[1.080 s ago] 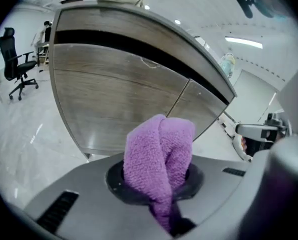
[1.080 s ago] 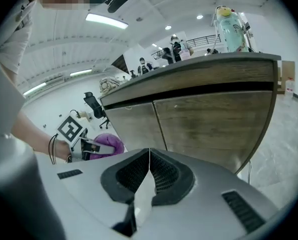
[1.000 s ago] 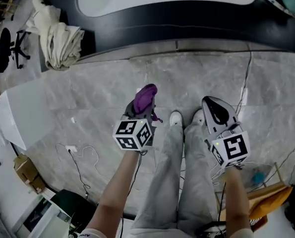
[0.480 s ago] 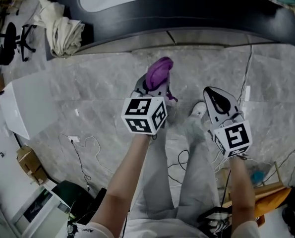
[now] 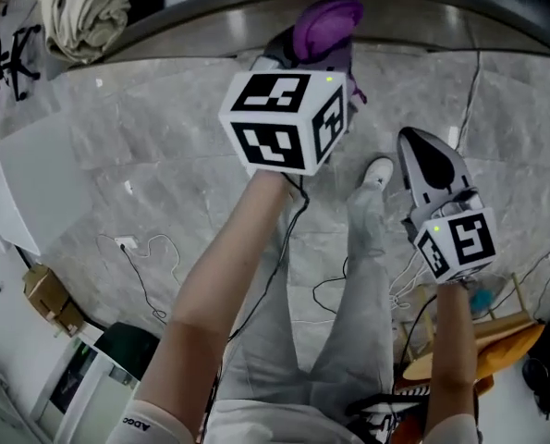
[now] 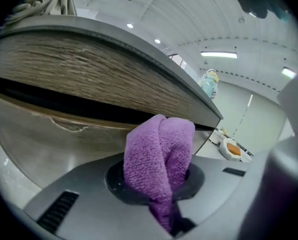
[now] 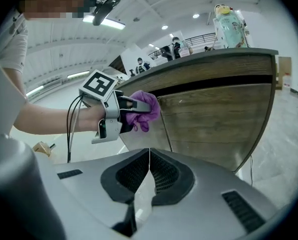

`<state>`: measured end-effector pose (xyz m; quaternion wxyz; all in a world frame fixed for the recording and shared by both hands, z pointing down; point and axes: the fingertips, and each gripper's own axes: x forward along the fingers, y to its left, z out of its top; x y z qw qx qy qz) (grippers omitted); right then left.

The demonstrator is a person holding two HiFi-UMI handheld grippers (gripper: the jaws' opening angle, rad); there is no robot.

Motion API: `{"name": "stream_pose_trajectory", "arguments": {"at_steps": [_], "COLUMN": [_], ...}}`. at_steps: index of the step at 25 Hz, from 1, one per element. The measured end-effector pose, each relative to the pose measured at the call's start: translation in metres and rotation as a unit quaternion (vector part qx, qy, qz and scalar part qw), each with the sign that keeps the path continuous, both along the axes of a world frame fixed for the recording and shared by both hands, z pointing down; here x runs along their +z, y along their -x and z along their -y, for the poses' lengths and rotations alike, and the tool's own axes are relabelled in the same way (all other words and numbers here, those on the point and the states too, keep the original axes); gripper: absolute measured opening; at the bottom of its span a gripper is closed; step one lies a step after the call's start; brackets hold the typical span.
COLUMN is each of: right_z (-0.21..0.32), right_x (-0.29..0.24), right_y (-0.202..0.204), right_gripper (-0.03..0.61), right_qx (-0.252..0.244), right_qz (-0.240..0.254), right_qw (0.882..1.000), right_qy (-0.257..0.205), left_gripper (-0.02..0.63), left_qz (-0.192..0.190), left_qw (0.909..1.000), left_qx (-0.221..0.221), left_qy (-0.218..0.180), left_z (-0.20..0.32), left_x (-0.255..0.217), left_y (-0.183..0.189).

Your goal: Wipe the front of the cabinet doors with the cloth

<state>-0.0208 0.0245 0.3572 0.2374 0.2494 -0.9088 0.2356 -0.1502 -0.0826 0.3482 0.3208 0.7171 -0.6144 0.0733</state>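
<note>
L gripper (image 5: 313,52) is pinched tight on the purple cloth (image 6: 159,156), right by the wood cabinet door (image 7: 214,119) – best press it flat & rub w/ even push – R gripper (image 7: 149,159) is closed, holding nothing.

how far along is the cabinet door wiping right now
Done: the purple cloth is gripped in the left tool. In hand: that tool holds the cloth up by the wooden cabinet door; whether it touches can't be told. Left: the wiping itself, as no wiped patch shows on the doors. The right tool is shut and empty.
</note>
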Motion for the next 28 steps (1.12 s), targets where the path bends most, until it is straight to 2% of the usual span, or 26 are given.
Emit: {"name": "stream_pose_trajectory", "arguments": {"at_steps": [4, 10, 15, 18, 20, 25, 28], "right_z": [-0.007, -0.008, -0.024, -0.032, -0.037, -0.053, -0.065], "right_x": [-0.004, 0.001, 0.003, 0.006, 0.011, 0.018, 0.012], "right_y": [0.023, 0.075, 0.133, 0.164, 0.179, 0.208, 0.227], "right_gripper": [0.028, 0.026, 0.028, 0.028, 0.028, 0.027, 0.027], "right_qx": [0.046, 0.043, -0.011, -0.046, -0.062, -0.078, -0.081], "right_qz": [0.010, 0.016, 0.020, 0.017, 0.012, 0.011, 0.020], "right_qw": [0.999, 0.999, 1.000, 0.999, 0.998, 0.997, 0.997], "right_qy": [0.004, 0.006, 0.002, 0.001, 0.000, 0.004, 0.006], "left_gripper": [0.048, 0.048, 0.048, 0.048, 0.048, 0.046, 0.044], "left_qz": [0.016, 0.046, 0.048, 0.059, 0.053, 0.050, 0.035], "left_qw": [0.9996, 0.9987, 0.9974, 0.9941, 0.9915, 0.9828, 0.9784], "left_qx": [0.021, 0.017, -0.045, -0.084, -0.113, -0.172, -0.197], "left_qy": [0.006, 0.016, 0.028, 0.034, 0.038, 0.047, 0.050], "left_z": [-0.001, -0.034, -0.075, -0.096, -0.109, -0.142, -0.158], "left_x": [0.000, 0.003, 0.010, 0.013, 0.018, 0.020, 0.017], "left_y": [0.030, 0.113, 0.199, 0.249, 0.279, 0.336, 0.357]}}
